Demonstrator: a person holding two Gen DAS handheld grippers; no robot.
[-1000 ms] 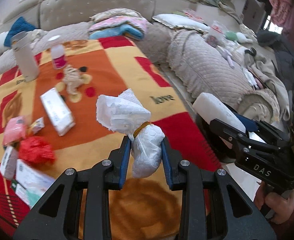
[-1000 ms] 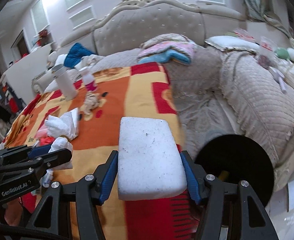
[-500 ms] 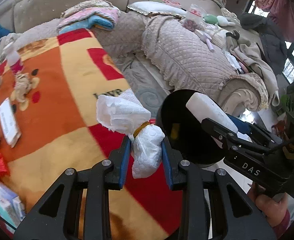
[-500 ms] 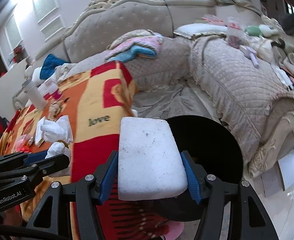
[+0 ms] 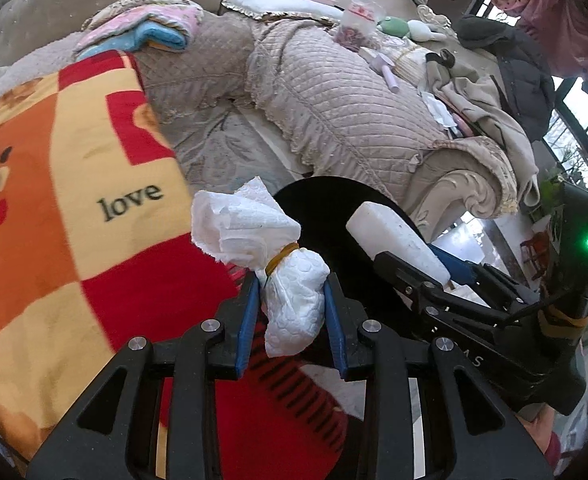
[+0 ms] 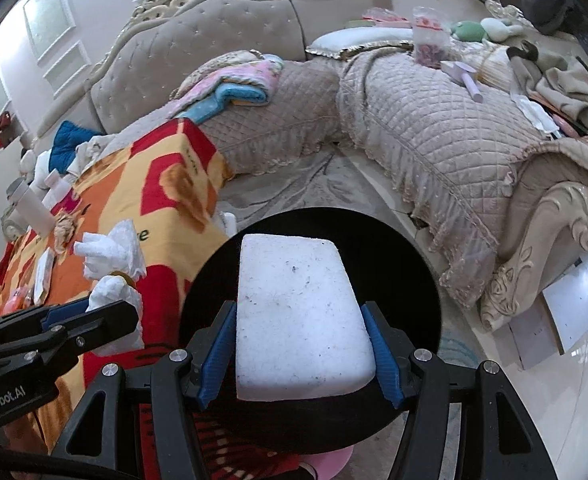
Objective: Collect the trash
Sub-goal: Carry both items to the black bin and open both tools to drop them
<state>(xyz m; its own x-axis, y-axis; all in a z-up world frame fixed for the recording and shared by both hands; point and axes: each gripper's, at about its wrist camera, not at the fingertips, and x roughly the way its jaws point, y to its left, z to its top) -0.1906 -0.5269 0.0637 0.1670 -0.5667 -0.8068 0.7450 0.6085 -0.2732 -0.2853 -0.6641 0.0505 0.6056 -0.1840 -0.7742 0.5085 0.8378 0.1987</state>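
Observation:
My left gripper (image 5: 292, 318) is shut on a white tissue bundle (image 5: 294, 300) tied with a yellow rubber band; its loose top flares up and left. Just beyond it lies the dark round mouth of a black trash bin (image 5: 325, 216). My right gripper (image 6: 301, 344) is shut on a white foam block (image 6: 299, 320), held right over the black trash bin (image 6: 397, 256). In the left wrist view the right gripper (image 5: 433, 272) shows at the right with the foam block (image 5: 393, 236) above the bin. In the right wrist view the left gripper (image 6: 74, 320) with the tissue bundle (image 6: 114, 264) is at the left.
A table under an orange, red and yellow blanket (image 5: 74, 168) fills the left; on it lie a white box (image 6: 42, 276) and a white bottle (image 6: 30, 208). A beige quilted sofa (image 6: 433, 120) with clothes and clutter wraps the back and right. Pale floor (image 6: 533, 420) lies at the right.
Both grippers have swung right, away from the table and downward, each keeping its load. The black bin has come from the right edge of the views to directly under the foam block.

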